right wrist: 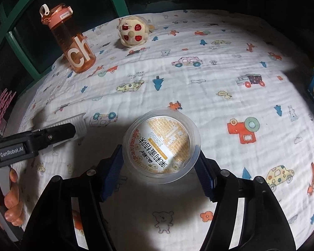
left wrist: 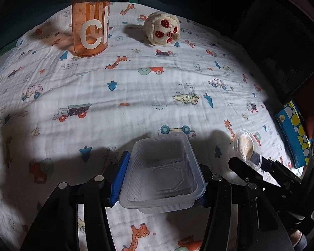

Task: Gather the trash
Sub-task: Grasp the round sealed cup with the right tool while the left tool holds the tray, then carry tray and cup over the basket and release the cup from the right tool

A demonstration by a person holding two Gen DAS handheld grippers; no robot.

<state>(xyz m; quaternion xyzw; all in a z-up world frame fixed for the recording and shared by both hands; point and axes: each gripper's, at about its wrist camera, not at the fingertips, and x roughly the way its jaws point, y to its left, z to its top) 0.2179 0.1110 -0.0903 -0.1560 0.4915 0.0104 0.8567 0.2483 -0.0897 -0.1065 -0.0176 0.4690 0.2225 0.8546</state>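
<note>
Your left hand-held gripper (left wrist: 160, 179) clamps the clear rectangular tray (left wrist: 161, 171) and your right hand-held gripper (right wrist: 161, 163) clamps the round labelled cup (right wrist: 161, 144) beside it; squeezing harder could crush either thin wall.

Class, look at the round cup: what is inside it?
Through the clear round cup only a printed label shows, with no loose contents visible. The right gripper clamps its sides; the cloth beneath is hidden.

Black left gripper (left wrist: 160, 179), blue ribbed pads (left wrist: 120, 177), silver screws, white GenRobot.AI lettering
</note>
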